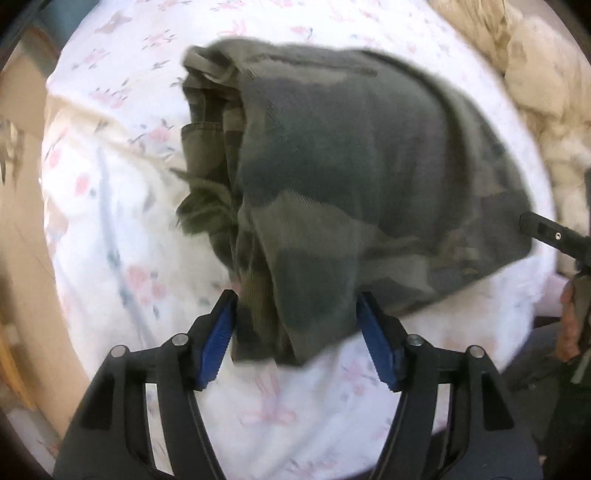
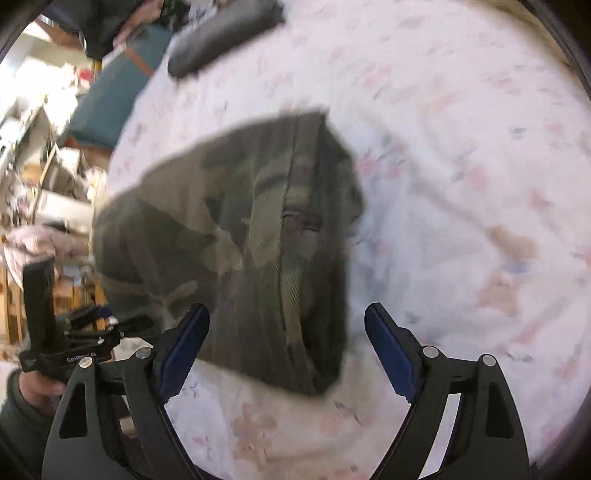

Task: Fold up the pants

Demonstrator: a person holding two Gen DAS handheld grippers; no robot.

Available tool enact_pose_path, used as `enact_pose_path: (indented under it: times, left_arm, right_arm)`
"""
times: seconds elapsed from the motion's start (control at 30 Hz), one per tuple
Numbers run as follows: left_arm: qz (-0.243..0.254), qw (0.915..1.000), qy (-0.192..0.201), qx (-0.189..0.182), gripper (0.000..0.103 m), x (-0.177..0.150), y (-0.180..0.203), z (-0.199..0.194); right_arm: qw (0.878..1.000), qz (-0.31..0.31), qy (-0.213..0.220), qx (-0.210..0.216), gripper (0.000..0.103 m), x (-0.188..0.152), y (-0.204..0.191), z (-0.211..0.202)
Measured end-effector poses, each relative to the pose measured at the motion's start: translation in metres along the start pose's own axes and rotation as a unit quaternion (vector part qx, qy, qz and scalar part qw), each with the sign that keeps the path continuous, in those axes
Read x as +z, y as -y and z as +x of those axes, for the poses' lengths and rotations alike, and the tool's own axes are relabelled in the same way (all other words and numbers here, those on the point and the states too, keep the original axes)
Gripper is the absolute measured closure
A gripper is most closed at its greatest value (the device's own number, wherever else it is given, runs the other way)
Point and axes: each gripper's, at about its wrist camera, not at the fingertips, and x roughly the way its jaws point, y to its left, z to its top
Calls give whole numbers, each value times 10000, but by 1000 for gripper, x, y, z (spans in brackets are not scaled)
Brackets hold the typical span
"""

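Observation:
Camouflage pants (image 1: 351, 166) lie folded into a thick bundle on a white floral bed sheet (image 1: 110, 221). My left gripper (image 1: 295, 297) hangs over the bundle's near corner. Its blue pads stand apart on either side of the cloth without pinching it, so it is open. A black finger (image 1: 543, 230) of the right gripper reaches in at the bundle's right edge. In the right wrist view the pants (image 2: 240, 229) lie blurred on the sheet (image 2: 461, 184), with their near end between the widely spread jaws of my right gripper (image 2: 286, 308), which is open.
A crumpled beige duvet (image 1: 535, 92) is piled at the bed's far right. A dark flat object (image 2: 221, 33) lies on the sheet beyond the pants. Past the bed's edge are a teal box (image 2: 118, 99) and cluttered shelves (image 2: 37, 147). A hand (image 2: 33, 387) holds the left tool.

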Motion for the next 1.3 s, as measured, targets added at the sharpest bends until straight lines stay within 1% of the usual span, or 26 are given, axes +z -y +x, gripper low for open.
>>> enact_pose_path:
  times: [0.03, 0.07, 0.1, 0.17, 0.2, 0.3, 0.33, 0.37, 0.4, 0.43, 0.47, 0.5, 0.57, 0.63, 0.73, 0.77, 0.83, 0.87, 0.9, 0.97, 1.0, 1.07, 1.1, 1.13, 1.2, 1.3]
  left_arm:
    - [-7, 9999, 16, -169, 32, -2, -1, -8]
    - [71, 9994, 57, -336, 30, -5, 1, -16]
    - [118, 9993, 135, -337, 30, -6, 3, -21]
    - [46, 9990, 404, -162, 30, -11, -1, -32]
    - [-64, 9985, 499, -215, 30, -12, -5, -34]
    - [-164, 9984, 455, -297, 32, -4, -6, -27]
    - [-47, 9987, 460, -197, 32, -2, -4, -24]
    - [163, 9989, 445, 35, 32, -2, 5, -18]
    - [360, 9982, 414, 238, 39, -4, 12, -10]
    - [517, 9972, 417, 349, 63, -5, 17, -5]
    - [606, 9960, 420, 501, 77, -5, 18, -3]
    - [616, 9956, 427, 558, 88, -4, 16, -3]
    - [532, 9967, 480, 373, 92, -3, 11, -10]
    - [602, 9962, 575, 273, 93, -5, 6, -24]
    - [550, 9963, 657, -53, 93, -18, -1, -49]
    - [565, 9961, 671, -95, 94, -21, -6, -56]
    - [606, 9966, 562, -17, 94, -32, -15, -56]
    - [620, 9970, 450, 88, 94, -33, -14, -48]
    - [645, 9972, 321, 206, 94, -30, -10, -36]
    - [733, 9959, -58, 526, 94, -28, -9, -7]
    - [746, 9952, -157, 607, 94, -23, -8, 1]
    - [692, 9949, -179, 714, 89, -21, -7, 4]
    - [646, 9948, -137, 776, 83, -23, -8, 1]
    - [657, 9941, -124, 852, 75, -24, -3, 2]
    - [723, 9918, -115, 1050, 65, -28, -3, -1]
    - [537, 9946, -125, 875, 60, -36, -9, -7]
  right_arm:
    - [9997, 163, 203, 39, 15, -3, 7, -14]
    - [9981, 406, 438, 174, 15, -6, 16, -30]
    - [9961, 598, 596, 256, 15, -8, 23, -40]
    - [9918, 883, 830, 408, 16, -8, 31, -51]
    - [9906, 928, 890, 474, 22, -9, 33, -52]
    - [9938, 790, 684, 387, 36, -15, 30, -40]
    - [9955, 674, 543, 377, 40, -17, 29, -34]
    - [9980, 428, 355, 284, 47, -17, 19, -21]
    - [9991, 256, 272, 214, 61, -19, 13, -16]
    - [9997, 34, 197, 126, 70, -22, 5, -9]
    - [9994, -280, 182, -72, 81, -23, -6, -3]
    - [9984, -537, 190, -9, 94, -23, -15, 0]
    - [9967, -691, 245, 360, 96, -21, -24, -5]
    - [9926, -899, 489, 658, 96, -22, -33, -24]
    - [9875, -857, 697, 1125, 97, -31, -34, -54]
    - [9872, -930, 697, 1093, 97, -35, -35, -61]
    - [9904, -746, 491, 1057, 97, -36, -28, -52]
    - [9947, -529, 144, 874, 97, -37, -20, -33]
    - [9975, -425, -121, 556, 97, -38, -17, -15]
    - [9968, -360, -708, 60, 97, -43, -10, 22]
    - [9955, -360, -870, -104, 96, -44, -9, 34]
    - [9927, -558, -970, -450, 95, -47, -15, 48]
    - [9924, -617, -936, -511, 95, -47, -17, 47]
    - [9929, -575, -908, -508, 95, -47, -16, 44]
    - [9946, -335, -893, -407, 83, -47, -9, 37]
    - [9967, -56, -748, -293, 78, -43, 2, 16]
